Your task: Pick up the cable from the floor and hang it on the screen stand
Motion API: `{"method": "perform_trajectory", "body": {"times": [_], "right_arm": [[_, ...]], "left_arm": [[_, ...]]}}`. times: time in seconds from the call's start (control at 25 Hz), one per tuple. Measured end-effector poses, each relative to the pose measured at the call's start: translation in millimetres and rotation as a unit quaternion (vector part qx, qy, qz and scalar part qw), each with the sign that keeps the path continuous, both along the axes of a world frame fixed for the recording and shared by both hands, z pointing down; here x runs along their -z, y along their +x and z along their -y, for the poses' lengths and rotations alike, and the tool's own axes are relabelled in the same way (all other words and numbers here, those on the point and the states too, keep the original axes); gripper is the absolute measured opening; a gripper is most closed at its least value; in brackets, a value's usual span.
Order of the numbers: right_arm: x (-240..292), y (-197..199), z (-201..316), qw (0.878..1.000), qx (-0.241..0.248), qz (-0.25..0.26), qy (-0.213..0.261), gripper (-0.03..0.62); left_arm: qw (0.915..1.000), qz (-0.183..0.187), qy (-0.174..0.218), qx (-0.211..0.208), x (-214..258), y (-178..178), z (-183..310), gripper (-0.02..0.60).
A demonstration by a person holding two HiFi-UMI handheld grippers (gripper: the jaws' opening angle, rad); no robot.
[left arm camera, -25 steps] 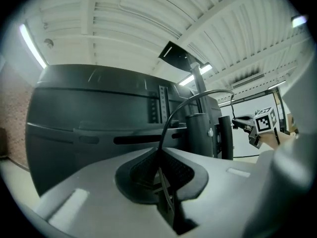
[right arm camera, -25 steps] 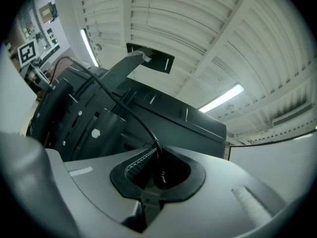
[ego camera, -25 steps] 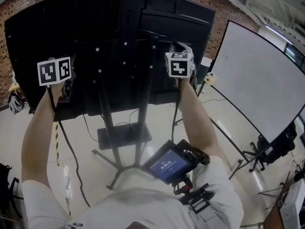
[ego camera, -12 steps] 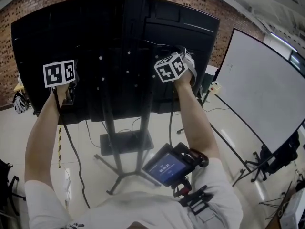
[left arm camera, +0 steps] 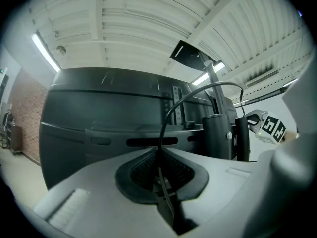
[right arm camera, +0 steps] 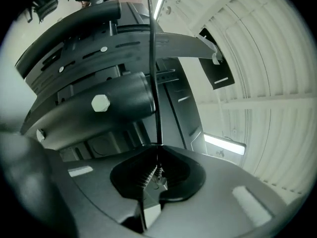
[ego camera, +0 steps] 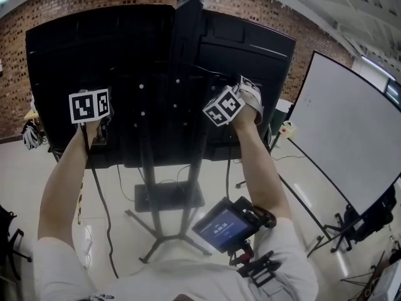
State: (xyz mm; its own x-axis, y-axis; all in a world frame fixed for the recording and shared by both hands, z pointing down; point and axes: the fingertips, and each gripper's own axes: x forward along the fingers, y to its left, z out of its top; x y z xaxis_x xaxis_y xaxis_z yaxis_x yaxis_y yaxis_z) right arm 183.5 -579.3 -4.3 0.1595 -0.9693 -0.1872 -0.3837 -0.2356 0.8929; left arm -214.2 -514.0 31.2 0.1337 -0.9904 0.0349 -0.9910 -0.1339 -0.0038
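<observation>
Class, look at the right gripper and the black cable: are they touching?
Touching. The right gripper view shows the right gripper with its jaws closed on the cable, which runs straight up from between them.

dressed in a white short-sleeved shirt (ego camera: 188, 284), with a black bracketed device (ego camera: 227, 223) showing a lit blue screen worn at the chest, near and to the right. topped on the left gripper (left arm camera: 159, 155) by a white left cube (ego camera: 89, 105) printed with black square markers, and on the right gripper (right arm camera: 157, 150) by a matching right cube (ego camera: 223, 105). built of smooth pale grey moulded shells around dark recesses lined with ribbed pads (left arm camera: 143, 165).
</observation>
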Motion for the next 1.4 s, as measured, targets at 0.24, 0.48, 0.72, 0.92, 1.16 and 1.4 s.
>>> {"method": "perform_trajectory", "body": {"times": [0.24,0.48,0.72,0.92,1.16,1.4], "right_arm": [[-12.9,-2.4,-7.0,0.999,-0.012,-0.037,-0.011,0.048],[-28.1,-13.0,-13.7,0.995,-0.020,-0.093,-0.025,0.054],[-38.1,-17.6,-10.6,0.992,-0.020,-0.113,-0.047,0.054],[-51.4,-12.4,-3.8,0.985,-0.041,-0.138,-0.094,0.052],[-89.9,-5.0,1.6,0.973,-0.048,-0.159,-0.161,0.051],[-89.7,4.7,4.4,0.975,-0.044,-0.146,-0.163,0.037]], "left_arm": [[0.9997,0.015,0.015,0.011,0.6,1.1,-0.6,0.021],[0.9987,0.038,0.027,0.019,4.1,2.1,-2.6,0.021],[0.9973,0.069,0.027,0.002,5.7,23.3,-3.7,0.020],[0.9976,0.064,0.014,-0.020,5.2,41.2,2.9,0.021],[0.9972,0.068,-0.007,-0.031,-4.4,48.8,4.2,0.021],[0.9969,0.062,-0.014,-0.045,-6.1,60.0,7.5,0.020]]}}
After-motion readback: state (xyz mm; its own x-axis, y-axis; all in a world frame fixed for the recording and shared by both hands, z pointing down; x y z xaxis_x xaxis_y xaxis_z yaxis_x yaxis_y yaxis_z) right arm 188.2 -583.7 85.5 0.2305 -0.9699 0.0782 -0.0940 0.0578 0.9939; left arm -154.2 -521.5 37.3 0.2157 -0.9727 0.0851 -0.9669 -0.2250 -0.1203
